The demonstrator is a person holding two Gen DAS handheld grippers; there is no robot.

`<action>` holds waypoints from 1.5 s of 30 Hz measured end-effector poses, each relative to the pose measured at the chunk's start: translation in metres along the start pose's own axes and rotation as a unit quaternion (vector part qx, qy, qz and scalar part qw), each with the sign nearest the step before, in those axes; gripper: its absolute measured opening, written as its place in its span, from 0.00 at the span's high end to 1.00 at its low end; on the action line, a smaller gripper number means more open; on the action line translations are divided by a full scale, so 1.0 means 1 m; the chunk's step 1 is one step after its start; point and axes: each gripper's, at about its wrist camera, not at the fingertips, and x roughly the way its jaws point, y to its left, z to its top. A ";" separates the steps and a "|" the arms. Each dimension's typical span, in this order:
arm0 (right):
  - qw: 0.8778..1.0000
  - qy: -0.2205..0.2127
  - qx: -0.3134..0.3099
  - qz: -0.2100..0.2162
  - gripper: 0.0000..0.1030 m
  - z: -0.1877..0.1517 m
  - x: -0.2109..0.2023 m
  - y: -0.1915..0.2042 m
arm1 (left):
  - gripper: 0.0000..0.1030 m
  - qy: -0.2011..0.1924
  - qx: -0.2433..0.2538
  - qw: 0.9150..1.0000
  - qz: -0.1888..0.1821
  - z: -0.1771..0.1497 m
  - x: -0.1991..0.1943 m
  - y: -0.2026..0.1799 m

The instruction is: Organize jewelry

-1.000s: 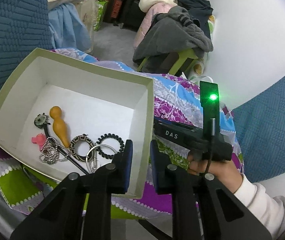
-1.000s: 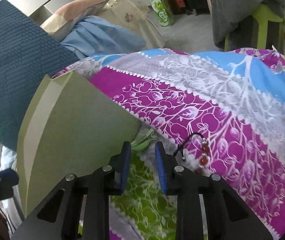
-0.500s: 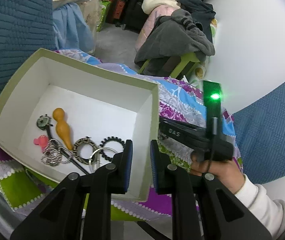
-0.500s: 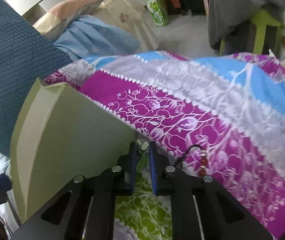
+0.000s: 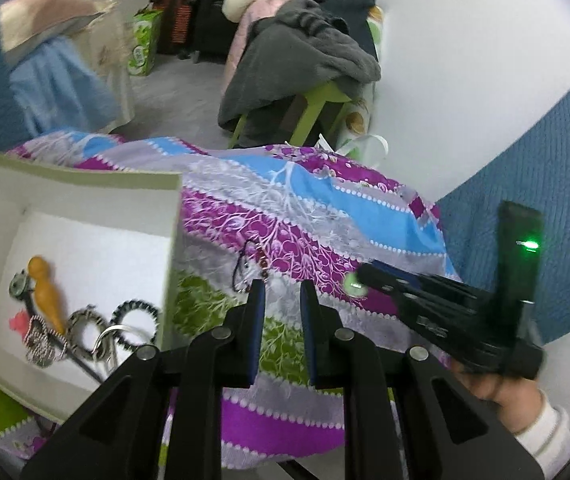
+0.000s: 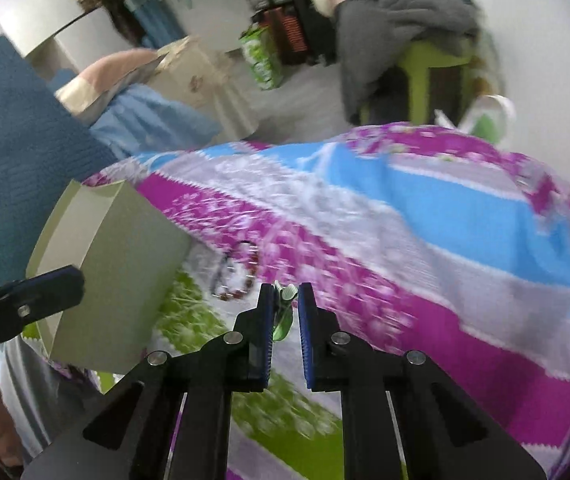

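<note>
Jewelry sits mostly gathered already: rings, a chain, an amber gourd-shaped piece and a pink charm lie in the low corner of the open box [image 5: 73, 178], which rests tilted on the patterned cloth [image 5: 325, 208], so things slide to one side. One beaded bracelet [image 6: 235, 276] lies loose on the cloth just beside the box wall, likely the next piece to collect. The right gripper [image 6: 285, 308] has just been closing its fingers, and they now pinch a small green piece [image 6: 285, 312], held clear of the cloth, I'd guess for carrying to the box. The left gripper [image 5: 281, 316] hovers beside the box, fingers narrowly apart with nothing between them. Around us the room is cluttered: a green stool [image 5: 317, 108] heaped with grey clothes, a pillow, bags along the far wall, blue quilted cushions either side.
</note>
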 end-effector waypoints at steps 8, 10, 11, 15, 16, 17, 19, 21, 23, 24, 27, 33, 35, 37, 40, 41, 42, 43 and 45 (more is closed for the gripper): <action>1.000 -0.010 0.018 -0.023 0.90 -0.020 -0.017 -0.027 | 0.83 0.027 0.012 0.998 0.051 0.003 0.060 -0.010; 0.999 -0.008 0.021 -0.024 0.90 -0.025 -0.016 -0.030 | 0.83 0.030 0.018 0.997 0.071 0.004 0.074 -0.010; 0.999 -0.006 0.022 -0.026 0.90 -0.028 -0.016 -0.032 | 0.83 0.034 0.019 0.996 0.081 0.004 0.081 -0.009; 0.999 0.003 0.030 -0.028 0.90 -0.037 -0.013 -0.039 | 0.83 0.040 0.016 0.992 0.121 0.005 0.101 -0.002; 0.999 0.004 0.031 -0.030 0.90 -0.039 -0.013 -0.040 | 0.83 0.042 0.018 0.991 0.128 0.005 0.105 -0.001; 0.999 0.006 0.033 -0.032 0.90 -0.040 -0.012 -0.042 | 0.83 0.043 0.021 0.990 0.136 0.005 0.109 0.000; 0.999 0.006 0.037 -0.032 0.90 -0.041 -0.012 -0.044 | 0.83 0.050 0.027 0.987 0.148 0.005 0.118 0.002; 0.999 0.007 0.040 -0.033 0.90 -0.042 -0.012 -0.047 | 0.83 0.053 0.032 0.985 0.158 0.005 0.125 0.003; 0.999 0.007 0.040 -0.036 0.90 -0.041 -0.012 -0.048 | 0.83 0.058 0.035 0.984 0.165 0.005 0.130 0.005; 0.999 0.007 0.039 -0.037 0.90 -0.040 -0.012 -0.048 | 0.83 0.063 0.036 0.984 0.162 0.005 0.134 0.006; 0.998 0.009 0.046 -0.039 0.90 -0.039 -0.011 -0.052 | 0.87 0.065 0.037 0.985 0.153 0.005 0.138 0.007; 0.998 0.001 0.049 -0.049 0.90 -0.036 -0.021 -0.049 | 0.98 0.071 0.042 0.988 0.129 0.004 0.132 0.002; 0.997 -0.003 0.046 -0.053 0.90 -0.037 -0.027 -0.046 | 0.98 0.070 0.038 0.990 0.119 0.003 0.124 -0.001; 0.997 -0.007 0.046 -0.056 0.90 -0.037 -0.034 -0.042 | 0.98 0.068 0.032 0.991 0.107 0.002 0.113 -0.005; 0.997 -0.013 0.045 -0.060 0.90 -0.040 -0.044 -0.035 | 0.98 0.063 0.032 0.994 0.089 -0.001 0.095 -0.012; 0.997 -0.015 0.044 -0.062 0.90 -0.041 -0.049 -0.032 | 0.98 0.061 0.033 0.994 0.081 -0.002 0.086 -0.016; 0.997 -0.017 0.044 -0.063 0.90 -0.042 -0.053 -0.029 | 0.98 0.061 0.035 0.995 0.077 -0.004 0.081 -0.019; 0.997 -0.020 0.044 -0.065 0.90 -0.044 -0.057 -0.026 | 0.98 0.061 0.036 0.995 0.072 -0.005 0.076 -0.021; 0.996 -0.024 0.042 -0.069 0.90 -0.047 -0.065 -0.019 | 0.98 0.058 0.039 0.995 0.064 -0.008 0.064 -0.026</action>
